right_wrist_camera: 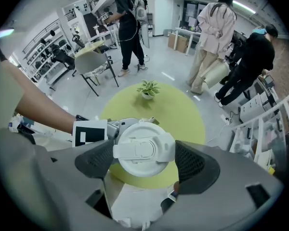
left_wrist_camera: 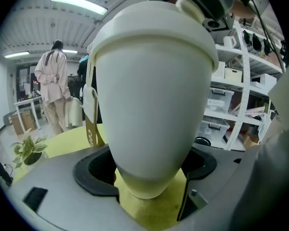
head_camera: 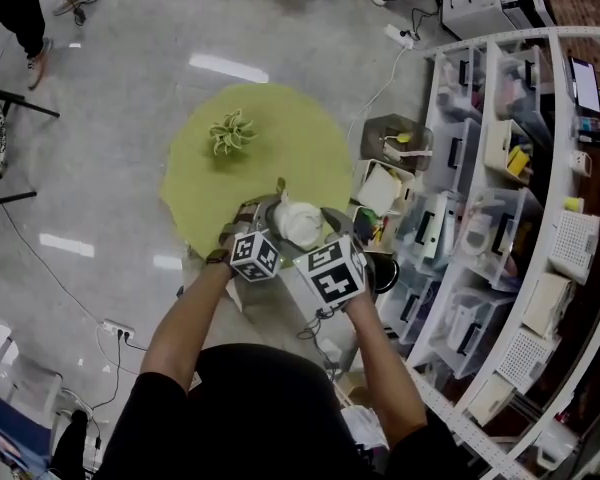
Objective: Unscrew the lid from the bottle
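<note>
Partly concealed, item one: from my head the white bottle [head_camera: 300, 223] shows only as a pale patch behind both marker cubes [head_camera: 253, 255], and its lid [right_wrist_camera: 143, 147] covers the body from above. Surface: round yellow-green tabletop [head_camera: 270, 138], small potted plant [head_camera: 230, 131]; glossy grey floor [head_camera: 100, 98], curved white shelving [head_camera: 500, 168]. Bottle smooth, matte, tapering downward, over the tabletop's near edge. My left tool [left_wrist_camera: 147, 172] clamps its narrow lower end; my right tool [right_wrist_camera: 144, 161] pinches the round flip-top lid by its rim.
</note>
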